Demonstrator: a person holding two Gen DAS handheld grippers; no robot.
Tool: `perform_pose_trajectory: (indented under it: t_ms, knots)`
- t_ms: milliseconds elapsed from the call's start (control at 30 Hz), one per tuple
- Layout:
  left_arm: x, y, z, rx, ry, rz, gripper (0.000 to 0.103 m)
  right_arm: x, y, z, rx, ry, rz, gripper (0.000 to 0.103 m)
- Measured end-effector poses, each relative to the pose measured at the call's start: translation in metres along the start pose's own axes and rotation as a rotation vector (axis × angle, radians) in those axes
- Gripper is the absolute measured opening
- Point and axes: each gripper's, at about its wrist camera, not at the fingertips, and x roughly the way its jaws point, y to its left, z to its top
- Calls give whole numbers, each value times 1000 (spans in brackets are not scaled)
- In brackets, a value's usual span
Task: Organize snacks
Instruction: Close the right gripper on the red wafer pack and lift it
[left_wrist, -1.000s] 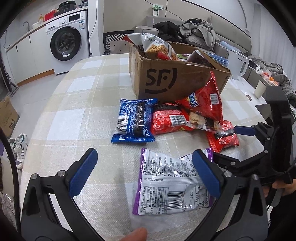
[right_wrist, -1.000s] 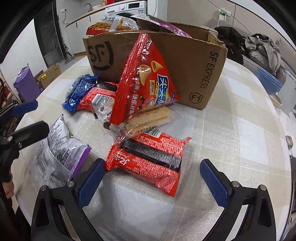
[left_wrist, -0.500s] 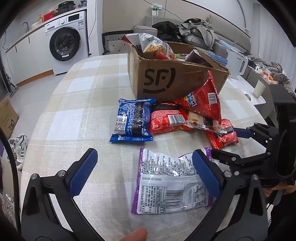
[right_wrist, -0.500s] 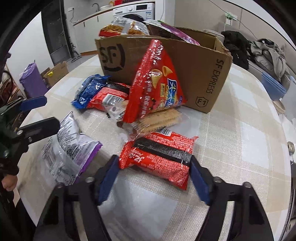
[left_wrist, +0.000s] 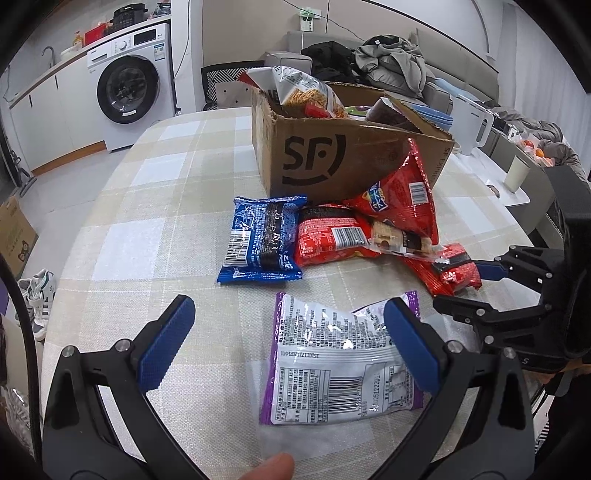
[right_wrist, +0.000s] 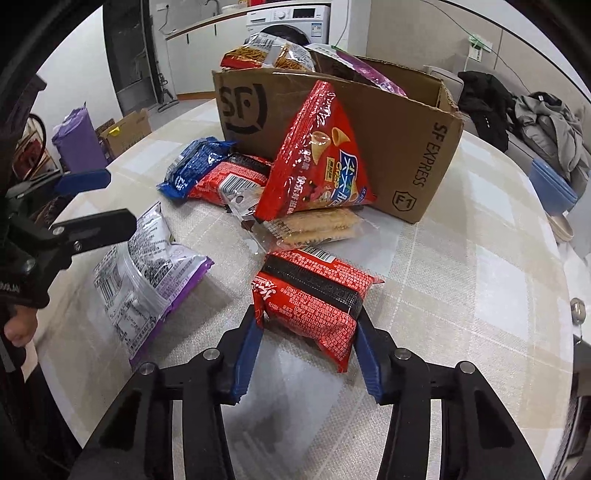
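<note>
Red foil pack: red-and-black snack packet (right_wrist: 314, 295) lay on the worktop (right_wrist: 461, 288), nearest the right gripper, in front of the clear biscuit pack.
Right gripper (right_wrist: 308, 343): jaws had just been closing; blue pads pressed both ends of the red-and-black snack packet, pinching it. Its far end looked tipped slightly; can't tell if it was off the cloth.
Left gripper (left_wrist: 288, 332): jaws spread wide, nothing between the pads; hung above the purple-edged bag (left_wrist: 332, 358).
Purple-edged bag: flat on the worktop, printed back up, apart from the red packet.
Biscuit pack (right_wrist: 314, 225): clear wrapper, lay under the lower edge of the red cone-chip bag (right_wrist: 317, 158).
Red cone-chip bag: leaned upright against the cardboard box (right_wrist: 406, 147).
Blue packet (left_wrist: 262, 240): flat, touching a second red packet (left_wrist: 328, 240) beside it, both just in front of the box.
Cardboard box: open top, snack bags stuck out above the rim.
Worktop: beige checked cloth.
Background: washing machine (left_wrist: 129, 85) by the wall, clothes heaped on a sofa (left_wrist: 388, 70).
</note>
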Motion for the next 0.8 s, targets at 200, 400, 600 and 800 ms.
perform_pose_trajectory:
  t_ms: [200, 400, 600, 800]
  knots:
    - [0, 0, 1, 0, 0, -2, 102, -8, -9, -11, -37, 48, 58, 52]
    - [-1, -1, 0, 4, -4, -3, 102, -10, -17, -15, -11, 42, 93, 71]
    - [0, 0, -1, 3, -1, -3, 102, -6, -22, -8, 67, 18, 89, 71]
    - [-1, -2, -1, 11, 1, -9, 102, -7, -23, -4, 52, 15, 59, 50]
